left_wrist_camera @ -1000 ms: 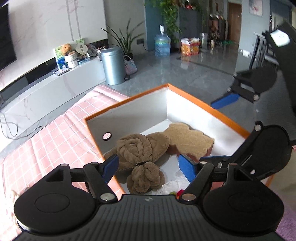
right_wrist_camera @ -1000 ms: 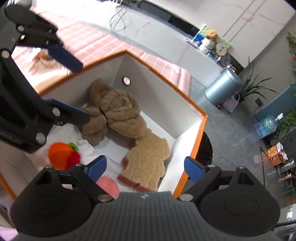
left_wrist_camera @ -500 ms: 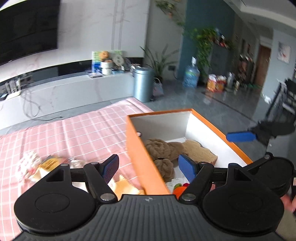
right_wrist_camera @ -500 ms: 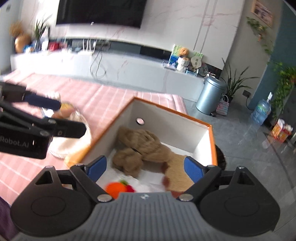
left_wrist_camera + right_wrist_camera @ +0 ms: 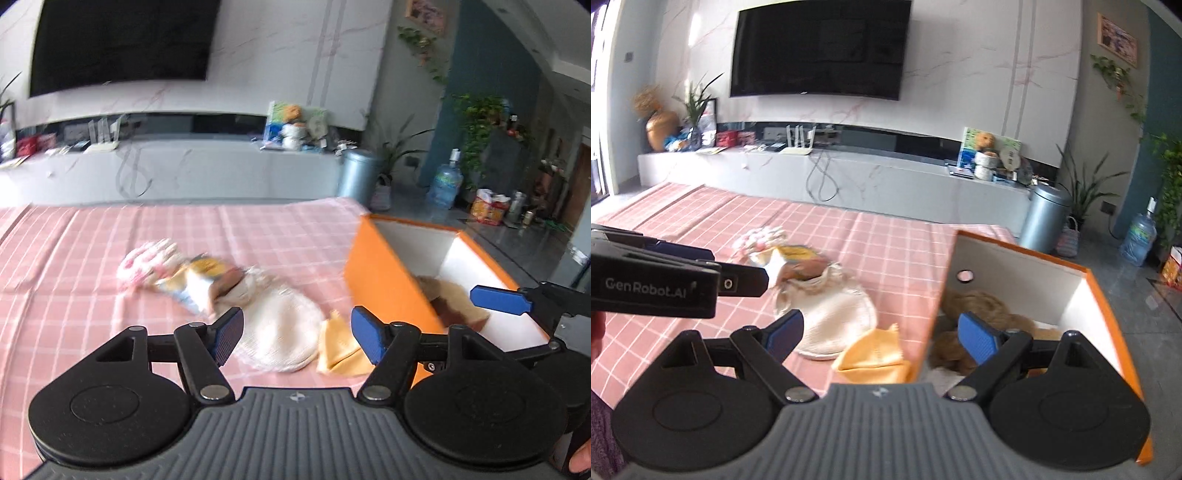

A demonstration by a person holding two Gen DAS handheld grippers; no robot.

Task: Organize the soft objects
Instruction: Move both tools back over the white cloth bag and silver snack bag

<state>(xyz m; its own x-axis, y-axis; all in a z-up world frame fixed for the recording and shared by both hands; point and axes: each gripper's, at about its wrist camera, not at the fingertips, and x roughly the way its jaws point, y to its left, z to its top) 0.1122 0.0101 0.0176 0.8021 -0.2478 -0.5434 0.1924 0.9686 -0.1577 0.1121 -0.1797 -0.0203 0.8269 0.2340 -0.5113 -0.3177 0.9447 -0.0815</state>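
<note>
An orange box (image 5: 384, 284) (image 5: 1108, 295) with white inside stands at the right end of the pink checked cloth (image 5: 92, 295) and holds brown plush toys (image 5: 975, 306). On the cloth lie a cream round cloth (image 5: 280, 332) (image 5: 831, 325), a folded yellow cloth (image 5: 340, 350) (image 5: 871, 354), a pink and white plush (image 5: 147, 262) (image 5: 761, 236) and a yellow-white soft toy (image 5: 199, 280). My left gripper (image 5: 297, 336) is open and empty above the cream cloth. My right gripper (image 5: 881, 336) is open and empty over the yellow cloth and the box edge.
A long grey TV bench (image 5: 849, 177) runs behind the table, with a wall TV (image 5: 820, 48) above. A metal bin (image 5: 1045, 218), potted plants and a water bottle (image 5: 1137, 236) stand on the floor to the right.
Both grippers have lifted out of the box and swung left toward the cloth. The view has moved from the toys in the box to the loose items on the cloth.
</note>
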